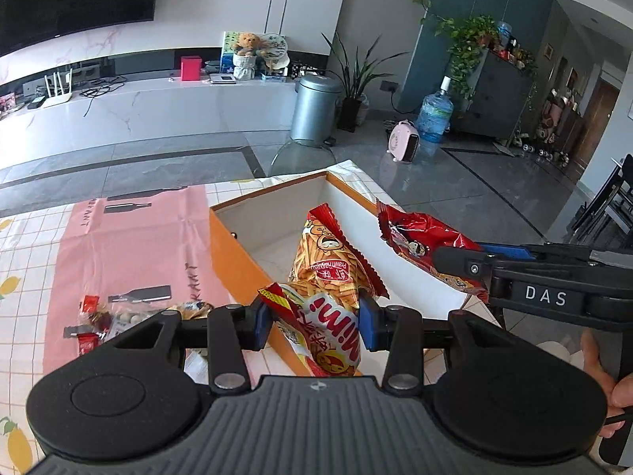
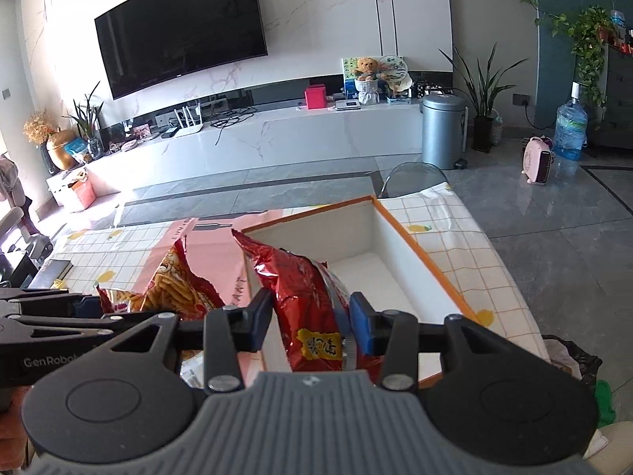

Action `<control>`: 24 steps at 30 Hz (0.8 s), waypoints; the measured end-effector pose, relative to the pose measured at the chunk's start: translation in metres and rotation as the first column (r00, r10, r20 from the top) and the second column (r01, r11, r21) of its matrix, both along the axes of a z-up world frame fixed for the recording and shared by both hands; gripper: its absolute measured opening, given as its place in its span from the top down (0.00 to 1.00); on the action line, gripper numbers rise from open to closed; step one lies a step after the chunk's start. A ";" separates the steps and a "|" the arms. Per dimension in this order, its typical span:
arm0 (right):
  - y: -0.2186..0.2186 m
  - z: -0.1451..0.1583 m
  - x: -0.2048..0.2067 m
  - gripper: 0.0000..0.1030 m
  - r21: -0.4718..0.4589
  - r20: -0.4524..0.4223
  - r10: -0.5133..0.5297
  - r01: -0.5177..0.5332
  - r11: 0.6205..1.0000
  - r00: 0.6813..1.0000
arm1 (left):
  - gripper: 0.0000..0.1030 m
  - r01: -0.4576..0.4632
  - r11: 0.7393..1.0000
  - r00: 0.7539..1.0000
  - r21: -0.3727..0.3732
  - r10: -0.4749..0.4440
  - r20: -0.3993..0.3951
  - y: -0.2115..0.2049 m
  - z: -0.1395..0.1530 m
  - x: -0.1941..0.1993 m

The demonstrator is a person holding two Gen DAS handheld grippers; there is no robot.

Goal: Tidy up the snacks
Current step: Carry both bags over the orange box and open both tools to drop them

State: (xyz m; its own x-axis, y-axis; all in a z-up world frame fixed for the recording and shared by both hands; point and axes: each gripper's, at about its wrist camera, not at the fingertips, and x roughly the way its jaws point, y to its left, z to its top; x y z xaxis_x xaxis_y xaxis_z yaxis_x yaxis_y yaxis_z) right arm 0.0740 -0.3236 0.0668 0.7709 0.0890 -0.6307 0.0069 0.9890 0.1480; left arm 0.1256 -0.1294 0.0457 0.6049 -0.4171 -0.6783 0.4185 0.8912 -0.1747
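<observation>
Above the orange box (image 1: 237, 253), the left gripper (image 1: 316, 318) clamped a prawn-cracker bag (image 1: 328, 269) while the right gripper (image 2: 306, 326) clamped a red bag (image 2: 304, 297).

Left gripper (image 1: 316, 322): blue pads (image 1: 261, 324) clamped on both sides of a prawn-cracker snack bag (image 1: 328, 297), jaws narrowed, fingers pointing forward and level.

Right gripper (image 2: 310, 326): blue pads (image 2: 362, 330) pinched on a red snack bag (image 2: 304, 297), about the same jaw width, body level.

From the left wrist view the right gripper comes in from the right edge, close beside the left one. A bare hand (image 1: 603, 390) grips its handle at the lower right, probably the person's right hand; only fingers show.
</observation>
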 end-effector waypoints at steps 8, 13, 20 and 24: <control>-0.053 -0.032 0.058 0.61 0.026 -0.147 -0.042 0.046 0.999 0.988 | 0.53 0.087 0.993 0.994 0.085 -0.081 -0.067 -0.057 -0.023 0.042; -0.060 -0.063 0.088 0.61 -0.011 -0.243 -0.021 0.019 1.000 0.970 | 0.53 0.161 0.973 0.981 0.166 -0.140 -0.133 -0.083 -0.048 0.060; -0.060 -0.102 0.124 0.61 -0.020 -0.354 0.029 -0.038 0.999 0.935 | 0.53 0.234 0.944 0.958 0.233 -0.184 -0.218 -0.097 -0.076 0.077; -0.053 -0.117 0.138 0.61 -0.040 -0.403 0.045 -0.067 0.997 0.914 | 0.53 0.255 0.930 0.950 0.264 -0.190 -0.248 -0.100 -0.090 0.085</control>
State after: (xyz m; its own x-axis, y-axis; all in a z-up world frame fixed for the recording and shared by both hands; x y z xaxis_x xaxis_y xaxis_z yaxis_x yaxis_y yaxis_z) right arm 0.2115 -0.3770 -0.0504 0.4465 0.0835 -0.8909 -0.0004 0.9957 0.0932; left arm 0.2110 -0.2297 -0.0438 0.3457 -0.2896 -0.8925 0.5937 0.8041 -0.0310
